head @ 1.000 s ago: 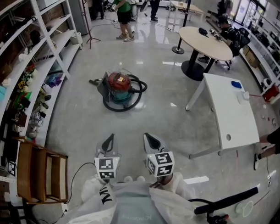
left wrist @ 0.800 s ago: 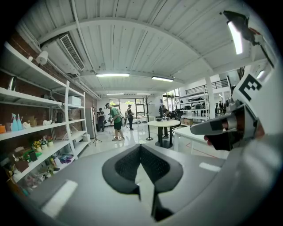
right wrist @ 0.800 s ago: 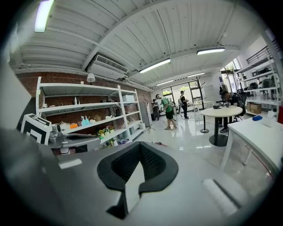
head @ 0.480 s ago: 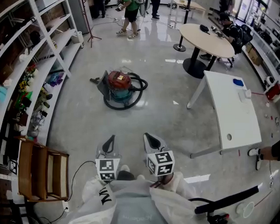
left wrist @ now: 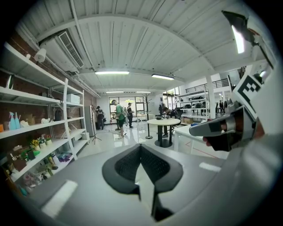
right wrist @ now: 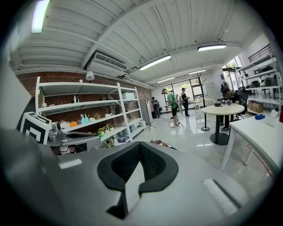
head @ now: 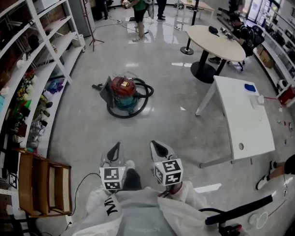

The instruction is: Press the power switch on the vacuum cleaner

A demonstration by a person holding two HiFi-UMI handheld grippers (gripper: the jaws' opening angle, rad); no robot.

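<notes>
The vacuum cleaner [head: 122,92], a red-topped canister on a teal body with a black hose coiled round it, stands on the grey floor well ahead of me. Both grippers are held close to my body, far short of it. The left gripper [head: 114,149] and the right gripper [head: 159,148] point forward side by side, jaws together with nothing between them. In the left gripper view the left gripper [left wrist: 140,150] faces the room. Just above the right gripper [right wrist: 140,148], a sliver of the vacuum cleaner [right wrist: 161,143] shows. No switch can be made out at this distance.
Shelving [head: 28,72] lined with small items runs along the left, with a wooden crate [head: 43,184] at its near end. A white table [head: 244,118] and a round table [head: 215,41] stand at the right. People [head: 139,6] stand far back. A cable [head: 85,179] lies by my feet.
My dark shoe has come forward between the two grippers. The view has shifted slightly. The people at the back and a foot at the right edge have moved. Both grippers keep their pose.
</notes>
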